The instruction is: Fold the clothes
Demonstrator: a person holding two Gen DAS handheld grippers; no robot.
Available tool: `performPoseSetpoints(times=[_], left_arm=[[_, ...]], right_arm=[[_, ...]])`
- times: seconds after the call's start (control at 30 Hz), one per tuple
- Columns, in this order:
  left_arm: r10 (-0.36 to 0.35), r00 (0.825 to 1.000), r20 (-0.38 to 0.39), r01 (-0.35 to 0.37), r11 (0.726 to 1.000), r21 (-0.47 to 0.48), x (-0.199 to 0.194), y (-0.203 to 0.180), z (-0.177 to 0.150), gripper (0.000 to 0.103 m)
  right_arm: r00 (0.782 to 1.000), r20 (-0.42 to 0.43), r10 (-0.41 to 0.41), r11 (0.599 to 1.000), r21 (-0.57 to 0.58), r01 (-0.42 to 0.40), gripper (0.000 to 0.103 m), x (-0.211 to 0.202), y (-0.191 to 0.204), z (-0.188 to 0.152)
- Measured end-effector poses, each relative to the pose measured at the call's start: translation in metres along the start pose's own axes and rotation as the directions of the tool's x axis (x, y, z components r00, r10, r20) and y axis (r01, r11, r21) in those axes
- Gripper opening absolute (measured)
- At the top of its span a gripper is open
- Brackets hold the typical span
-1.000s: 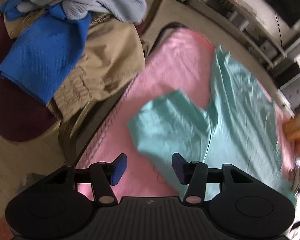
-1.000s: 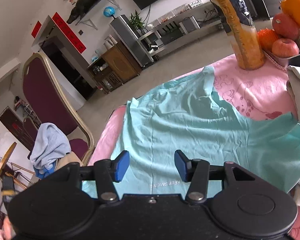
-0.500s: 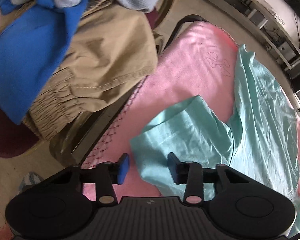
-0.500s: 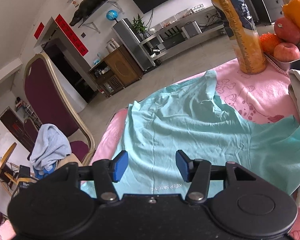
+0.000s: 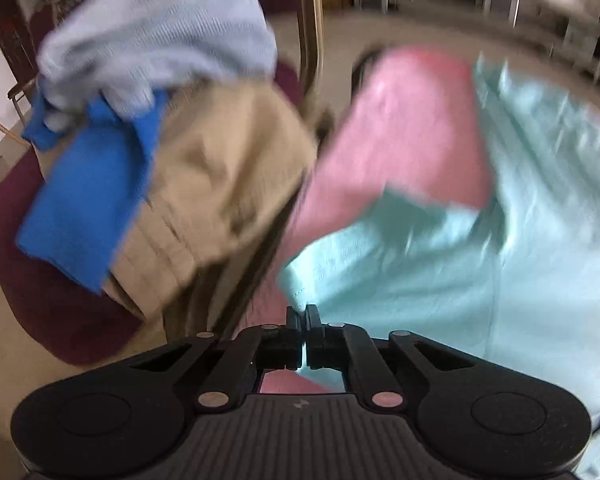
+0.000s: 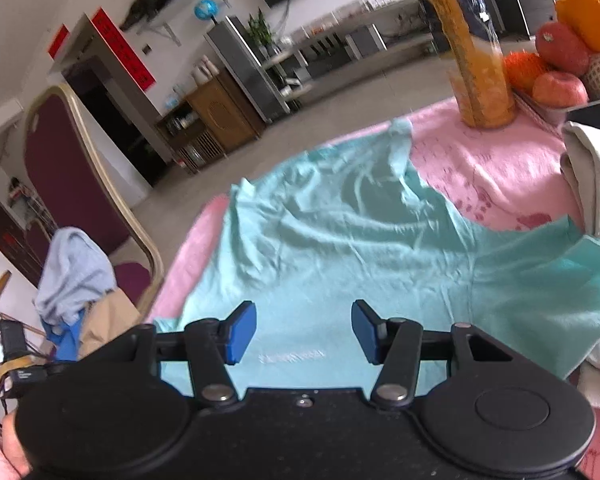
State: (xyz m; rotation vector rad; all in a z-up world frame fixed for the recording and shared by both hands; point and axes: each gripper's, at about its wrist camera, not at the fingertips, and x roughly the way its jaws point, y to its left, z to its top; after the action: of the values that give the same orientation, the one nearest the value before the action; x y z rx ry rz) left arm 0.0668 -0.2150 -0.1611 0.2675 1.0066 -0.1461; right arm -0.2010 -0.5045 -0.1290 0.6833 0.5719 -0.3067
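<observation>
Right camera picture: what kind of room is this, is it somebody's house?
Probably a home's living or dining room. A teal T-shirt lies on a pink-covered table, beside a fruit bowl; a padded chair holds clothes, and a wooden cabinet stands behind.

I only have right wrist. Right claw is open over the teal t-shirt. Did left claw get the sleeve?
Observer: Yes. In the left wrist view the left claw is shut on the corner of the teal t-shirt sleeve.
Operator: Sleeve clear of the chair pile?
Observer: Apart from it. The khaki trousers and blue garment lie on the chair seat, left of the pink tablecloth.
Operator: Image sharp enough to trust?
Observer: Heavily motion-blurred, though the closed pads with fabric between them read clearly.
</observation>
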Motion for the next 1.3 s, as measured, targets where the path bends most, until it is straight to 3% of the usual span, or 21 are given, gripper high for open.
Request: performPoseSetpoints(times=[0.07, 0.17, 0.2, 0.23, 0.3, 0.4, 0.53, 0.67, 0.73, 0.87, 0.97, 1.0, 1.03, 1.07, 1.17, 1.3], left_arm=[[0.024, 1.000, 0.000, -0.024, 1.000, 0.009, -0.003, 0.000, -0.002, 0.019], [0.041, 0.997, 0.067, -0.041, 0.999, 0.000, -0.028, 0.009, -0.008, 0.022], [0.006, 0.995, 0.098, -0.006, 1.000, 0.001, -0.039, 0.013, -0.010, 0.021], [-0.078, 0.992, 0.099, 0.076, 0.997, 0.022, -0.046, 0.010, -0.013, 0.022], [-0.239, 0.966, 0.097, 0.233, 0.970, 0.066, -0.058, 0.005, -0.018, 0.023], [-0.292, 0.955, 0.059, 0.277, 0.943, 0.185, -0.053, -0.027, -0.028, 0.027], [-0.194, 0.981, -0.012, 0.189, 0.939, 0.288, -0.025, -0.043, -0.037, 0.026], [-0.128, 0.987, -0.096, 0.152, 0.938, 0.311, -0.030, -0.024, -0.052, 0.029], [-0.096, 0.988, -0.124, 0.133, 0.933, 0.336, -0.035, -0.017, -0.061, 0.029], [-0.194, 0.978, -0.076, 0.207, 0.938, 0.279, -0.060, 0.004, -0.064, 0.027], [-0.250, 0.968, -0.010, 0.244, 0.935, 0.256, -0.065, -0.004, -0.052, 0.027], [-0.254, 0.967, -0.003, 0.245, 0.933, 0.265, -0.063, -0.012, -0.050, 0.027], [-0.258, 0.966, 0.002, 0.247, 0.930, 0.273, -0.060, -0.020, -0.047, 0.027], [-0.258, 0.966, -0.017, 0.252, 0.924, 0.287, -0.053, -0.029, -0.048, 0.027], [-0.242, 0.969, -0.055, 0.246, 0.909, 0.336, -0.040, -0.046, -0.056, 0.026], [-0.210, 0.976, -0.052, 0.211, 0.875, 0.436, -0.045, -0.050, -0.074, 0.026]], right_arm=[[1.000, -0.022, -0.013, 1.000, -0.005, 0.013, 0.051, 0.002, -0.001, -0.001], [0.999, -0.042, -0.019, 1.000, -0.003, 0.019, 0.051, 0.002, -0.004, -0.001], [0.999, -0.046, -0.015, 1.000, 0.001, 0.015, 0.052, 0.000, -0.005, -0.001], [0.999, -0.050, -0.012, 1.000, 0.003, 0.013, 0.052, -0.001, -0.006, 0.000], [0.998, -0.058, -0.022, 1.000, -0.004, 0.022, 0.052, -0.001, -0.008, 0.000], [0.997, -0.066, -0.035, 0.999, -0.008, 0.035, 0.052, 0.002, -0.009, 0.000], [0.996, -0.076, -0.045, 0.999, -0.017, 0.043, 0.052, 0.003, -0.011, -0.001], [0.994, -0.100, -0.053, 0.999, -0.010, 0.052, 0.052, 0.002, -0.015, -0.002], [0.978, -0.178, -0.108, 0.994, -0.043, 0.102, 0.052, 0.006, -0.018, -0.004], [0.914, -0.299, -0.273, 0.961, -0.113, 0.251, 0.051, 0.014, -0.031, -0.015], [0.923, -0.297, -0.245, 0.970, -0.073, 0.234, 0.047, 0.003, -0.044, -0.019], [0.924, -0.298, -0.239, 0.971, -0.060, 0.231, 0.040, 0.000, -0.047, -0.020], [0.920, -0.309, -0.239, 0.971, -0.060, 0.232, 0.020, 0.001, -0.049, -0.022], [0.915, -0.323, -0.241, 0.970, -0.064, 0.233, 0.013, 0.002, -0.051, -0.024], [0.889, -0.378, -0.261, 0.965, -0.127, 0.229, 0.013, 0.012, -0.048, -0.035], [0.885, -0.421, -0.199, 0.976, -0.166, 0.140, 0.013, 0.006, -0.039, -0.047]])
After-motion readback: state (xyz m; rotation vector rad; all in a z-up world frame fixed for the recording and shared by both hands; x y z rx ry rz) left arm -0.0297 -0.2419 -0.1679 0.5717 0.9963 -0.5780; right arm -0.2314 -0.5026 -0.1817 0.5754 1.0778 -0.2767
